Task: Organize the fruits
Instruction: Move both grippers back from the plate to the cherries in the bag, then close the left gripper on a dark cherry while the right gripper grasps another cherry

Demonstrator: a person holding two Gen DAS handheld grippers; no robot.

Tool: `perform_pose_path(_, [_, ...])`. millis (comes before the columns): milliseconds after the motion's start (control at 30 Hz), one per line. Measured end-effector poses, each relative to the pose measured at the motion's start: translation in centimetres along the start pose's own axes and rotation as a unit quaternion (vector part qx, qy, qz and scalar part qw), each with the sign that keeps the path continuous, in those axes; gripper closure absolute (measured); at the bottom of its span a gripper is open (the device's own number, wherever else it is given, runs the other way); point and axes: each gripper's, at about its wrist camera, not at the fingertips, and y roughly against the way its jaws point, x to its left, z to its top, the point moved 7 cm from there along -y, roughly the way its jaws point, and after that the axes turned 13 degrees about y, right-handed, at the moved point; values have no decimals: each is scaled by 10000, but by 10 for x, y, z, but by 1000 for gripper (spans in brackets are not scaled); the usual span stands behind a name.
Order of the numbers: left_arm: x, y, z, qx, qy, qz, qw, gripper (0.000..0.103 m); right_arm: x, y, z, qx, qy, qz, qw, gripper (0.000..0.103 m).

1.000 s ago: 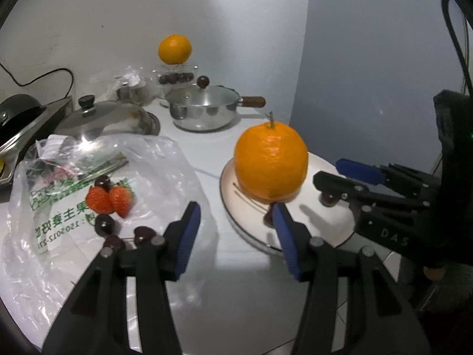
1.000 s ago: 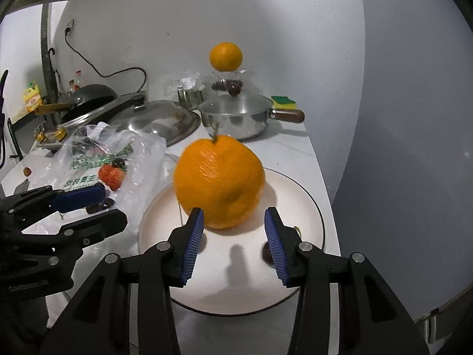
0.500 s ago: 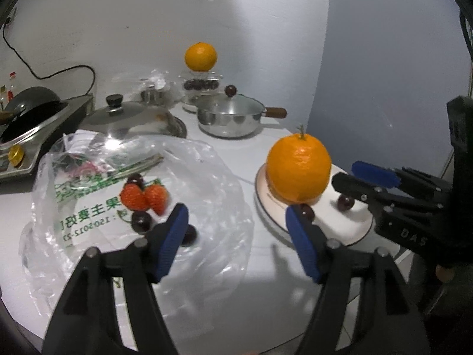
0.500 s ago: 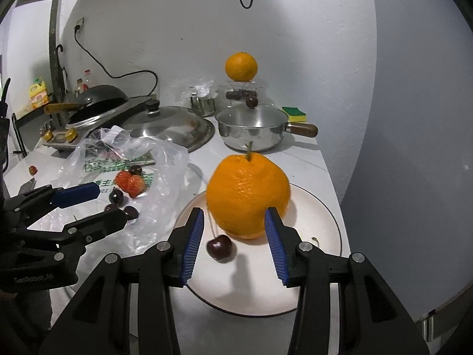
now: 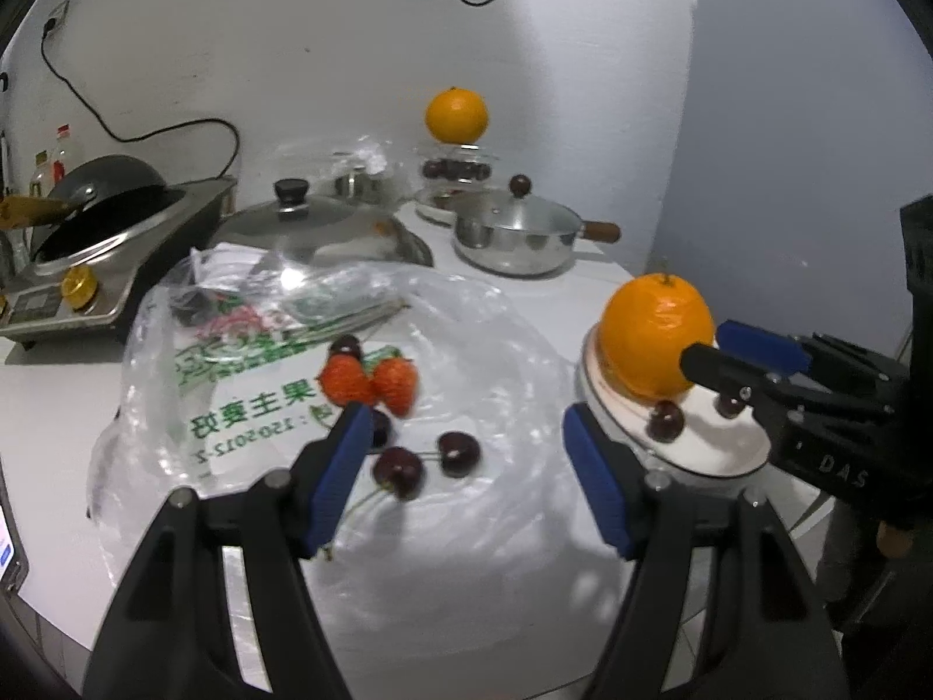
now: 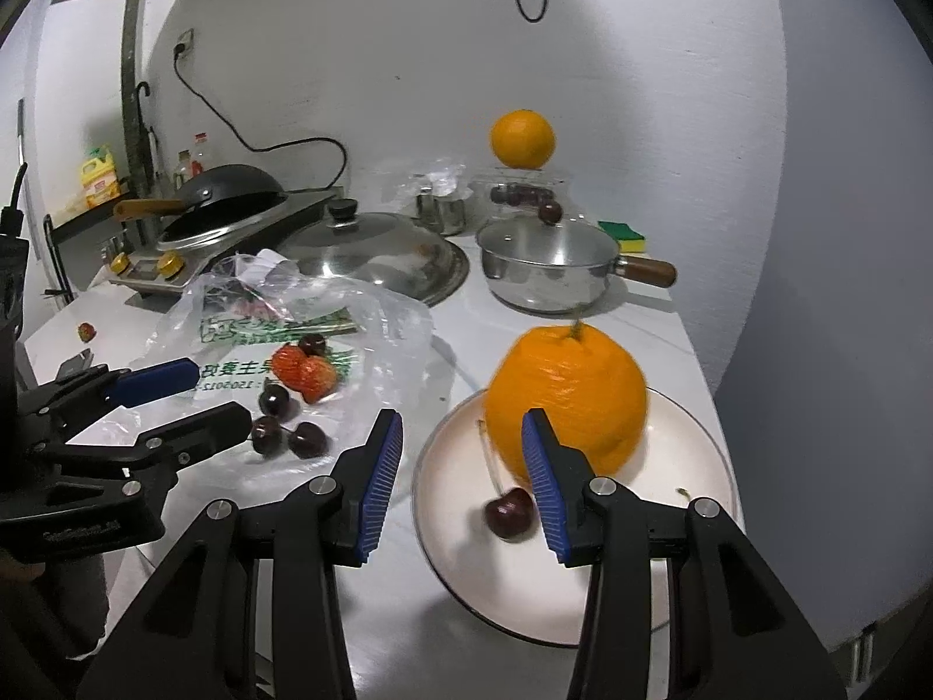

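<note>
white plate (image 6: 688,577) serves as the sorted spot: big orange (image 6: 568,394) and a cherry (image 6: 510,513) sit on it. loose cherries (image 5: 428,461) and strawberries (image 5: 370,379) lie on the plastic bag (image 5: 495,361), likely unsorted. left gripper (image 5: 466,475) hangs jaws apart, empty, cherries just ahead between its tips. right gripper (image 6: 463,481) jaws apart, empty, plate cherry near its right finger.

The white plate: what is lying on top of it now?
On the plate lie a large orange and a cherry; the left view shows two cherries. Whatever sits behind the orange is hidden.
</note>
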Motion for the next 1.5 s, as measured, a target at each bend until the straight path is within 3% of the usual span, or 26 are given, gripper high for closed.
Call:
perform_pose_path(733, [72, -7, 2, 35, 468, 221, 9987, 33, 72, -51, 23, 194, 454, 574, 9971, 58])
perform_pose_path(1500, [86, -33, -5, 249, 627, 349, 9971, 33, 96, -108, -1, 838, 567, 1171, 9879, 60])
